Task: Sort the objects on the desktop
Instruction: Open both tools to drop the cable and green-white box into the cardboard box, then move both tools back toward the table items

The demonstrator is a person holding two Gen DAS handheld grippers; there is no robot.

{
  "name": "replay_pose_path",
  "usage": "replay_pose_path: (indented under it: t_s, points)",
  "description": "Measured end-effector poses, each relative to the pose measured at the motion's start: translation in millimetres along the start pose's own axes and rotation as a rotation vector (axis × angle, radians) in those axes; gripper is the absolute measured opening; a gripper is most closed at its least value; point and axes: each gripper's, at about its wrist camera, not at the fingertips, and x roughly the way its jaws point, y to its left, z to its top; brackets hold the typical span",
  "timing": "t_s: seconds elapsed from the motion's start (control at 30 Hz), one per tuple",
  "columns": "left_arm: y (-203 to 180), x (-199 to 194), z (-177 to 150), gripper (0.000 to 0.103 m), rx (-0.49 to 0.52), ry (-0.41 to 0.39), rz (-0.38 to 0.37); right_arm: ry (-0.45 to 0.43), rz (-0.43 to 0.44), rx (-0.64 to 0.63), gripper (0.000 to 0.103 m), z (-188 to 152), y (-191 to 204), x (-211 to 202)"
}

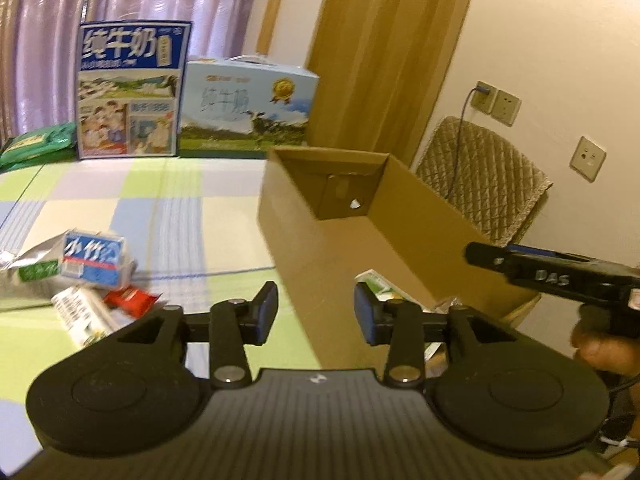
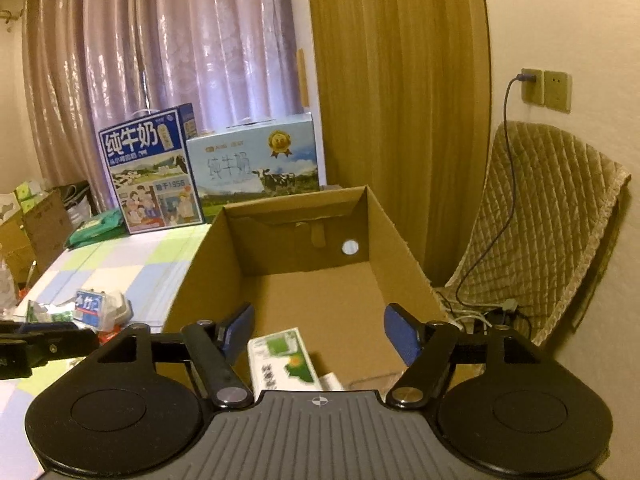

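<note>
An open cardboard box (image 1: 360, 240) (image 2: 304, 272) stands on the checked tablecloth. In the right wrist view a green and white carton (image 2: 282, 360) lies on the box floor, just below my right gripper (image 2: 320, 334), which is open and holds nothing. My left gripper (image 1: 316, 312) is open and empty above the box's near left wall. The same carton (image 1: 378, 282) shows partly beyond its right finger. Left of the box lies a pile: a blue and white packet (image 1: 94, 258) (image 2: 92, 308), a red wrapper (image 1: 132, 300) and a white carton (image 1: 80, 316).
Two big milk cartons (image 1: 132, 92) (image 1: 248, 108) stand at the table's far edge, a green bag (image 1: 36, 144) beside them. A padded chair (image 2: 540, 232) with a cable is right of the box. The right gripper's body (image 1: 560, 276), in a hand, reaches in from the right.
</note>
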Motion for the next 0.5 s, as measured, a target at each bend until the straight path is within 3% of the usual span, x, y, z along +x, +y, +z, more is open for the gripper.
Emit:
replay_pose_path:
  t_s: [0.2, 0.27, 0.5]
  points:
    - [16.3, -22.1, -19.2, 0.051, -0.02, 0.001, 0.034, -0.012, 0.021, 0.007, 0.077, -14.4, 20.8, -23.6]
    - [21.0, -31.5, -26.2, 0.062, -0.022, -0.003, 0.048, -0.018, 0.029, 0.007, 0.079, -19.6, 29.7, -31.4]
    - [43.3, -63.8, -47.7, 0.077, -0.023, -0.003, 0.111, -0.048, 0.076, 0.035, 0.089, -31.0, 62.5, -55.7]
